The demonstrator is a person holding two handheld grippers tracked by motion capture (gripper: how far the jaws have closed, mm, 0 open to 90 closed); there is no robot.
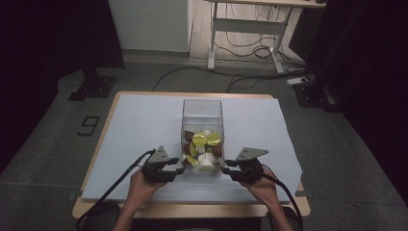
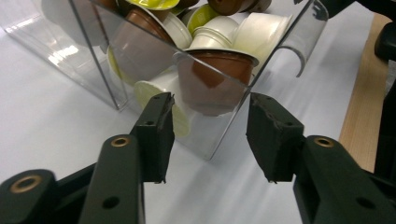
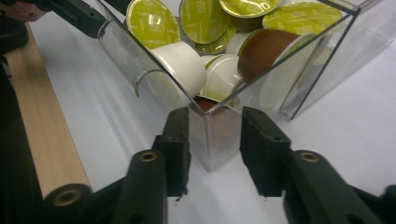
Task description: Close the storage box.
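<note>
A clear plastic box [image 1: 202, 102] stands in the middle of the white mat, holding several coffee capsules [image 1: 204, 144] in green, brown and white. My left gripper [image 1: 180, 169] is at the box's near left corner and my right gripper [image 1: 228, 166] is at its near right corner. In the left gripper view the jaws of the left gripper [image 2: 210, 116] straddle the box corner [image 2: 212, 149], with the pads against its two walls. In the right gripper view the jaws of the right gripper [image 3: 215, 126] clamp the other corner [image 3: 212, 140] in the same way.
The white mat [image 1: 139, 130] covers a wooden table [image 1: 192, 210] whose front edge lies just behind my hands. Cables trail from both grippers off the near edge. A desk frame and floor cables stand beyond the table.
</note>
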